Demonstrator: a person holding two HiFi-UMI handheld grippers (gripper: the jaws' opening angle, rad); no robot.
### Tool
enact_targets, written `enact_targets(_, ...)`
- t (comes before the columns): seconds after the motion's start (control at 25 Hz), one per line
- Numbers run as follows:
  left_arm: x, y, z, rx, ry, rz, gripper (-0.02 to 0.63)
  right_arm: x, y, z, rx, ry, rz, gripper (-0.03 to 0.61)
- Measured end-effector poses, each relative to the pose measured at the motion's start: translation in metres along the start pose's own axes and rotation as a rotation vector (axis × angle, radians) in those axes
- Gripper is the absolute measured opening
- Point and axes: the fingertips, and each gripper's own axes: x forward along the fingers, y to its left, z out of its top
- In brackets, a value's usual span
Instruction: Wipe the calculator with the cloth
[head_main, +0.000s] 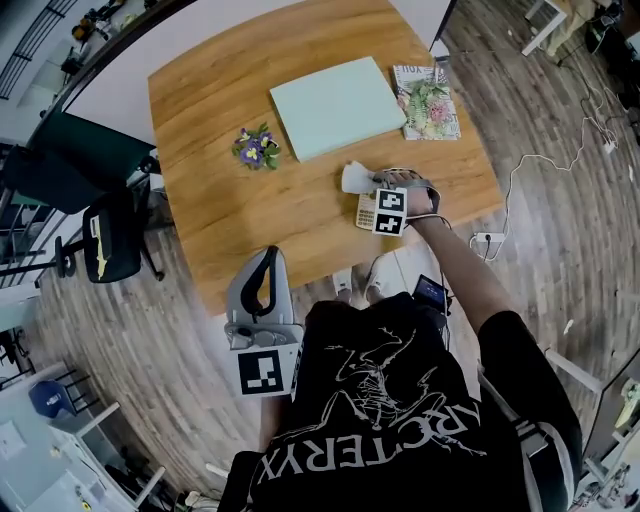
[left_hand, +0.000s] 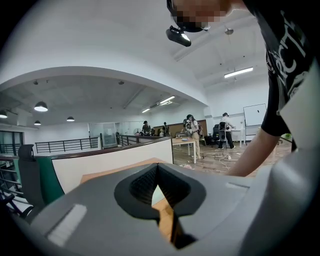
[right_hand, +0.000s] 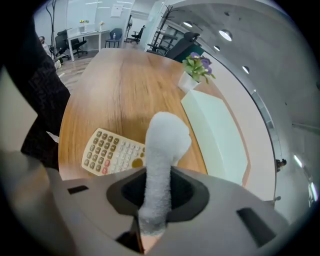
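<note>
Cloth (right_hand: 162, 145), soft & limp, pinched by one end in right gripper (right_hand: 150, 225) over light, prob. slidey calculator (right_hand: 112, 152); left gripper (left_hand: 160, 205) closed, empty.

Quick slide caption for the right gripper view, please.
Right gripper shut on the pale cloth, with the calculator just beyond on the wooden table.

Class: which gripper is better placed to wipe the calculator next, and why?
Right. The right gripper holds the cloth close to the calculator; the left gripper is shut, empty, and off the table's near edge.
</note>
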Motion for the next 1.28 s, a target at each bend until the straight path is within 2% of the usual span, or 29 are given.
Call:
enact_targets(0.28, 0.0, -0.006, 0.003, 0.006, -0.013, -0.01, 0.003, -0.009, 0.013, 0.008, -0.007, -0.023, 0.024, 0.094)
enact_targets(0.8, 0.008, -0.018, 0.004, -0.007, -0.031, -0.056, 0.003, -0.042, 0.102, 0.048, -0.077, -0.102, 0.097, 0.094)
enact_targets(1.0, 0.004, -0.015, 0.002, -0.009, -0.035, -0.06, 0.003, -0.047, 0.14, 0.06, -0.085, -0.121, 0.162, 0.094)
enact_targets(1.08, 0.003, -0.014, 0.001, -0.007, -0.039, -0.065, 0.003, -0.05, 0.154, 0.065, -0.05, -0.139, 0.185, 0.094)
enact_targets(1.16, 0.003, -0.013, 0.0, -0.005, -0.042, -0.073, 0.003, -0.058, 0.16, 0.071, 0.027, -0.17, 0.194, 0.094)
enact_targets(1.28, 0.004, -0.012, 0.001, -0.003, -0.046, -0.09, 0.003, -0.081, 0.149, 0.076, 0.136, -0.222, 0.141, 0.094)
